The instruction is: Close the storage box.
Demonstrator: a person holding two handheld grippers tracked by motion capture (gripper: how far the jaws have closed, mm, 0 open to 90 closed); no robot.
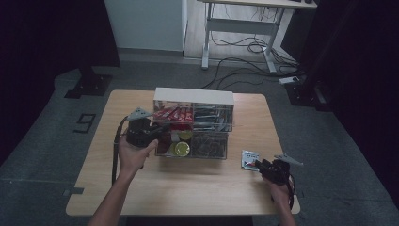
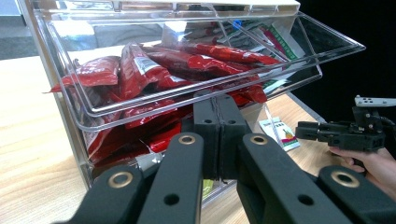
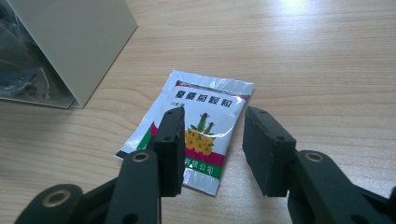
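Black jaws of our left gripper [image 2: 217, 135] are pressing shut under the tilted clear plastic drawer [image 2: 327, 46] of red packets [image 2: 154, 70], holding it open. Our right gripper [image 3: 210, 149] is hovering open over the small silver sachet [image 3: 196, 121] on the wooden table [image 3: 327, 56], ready to lift it in.

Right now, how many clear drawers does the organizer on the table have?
4: upper left holds red packets, upper right dark items, lower left round tins, lower right dark bits. None seem hidden.
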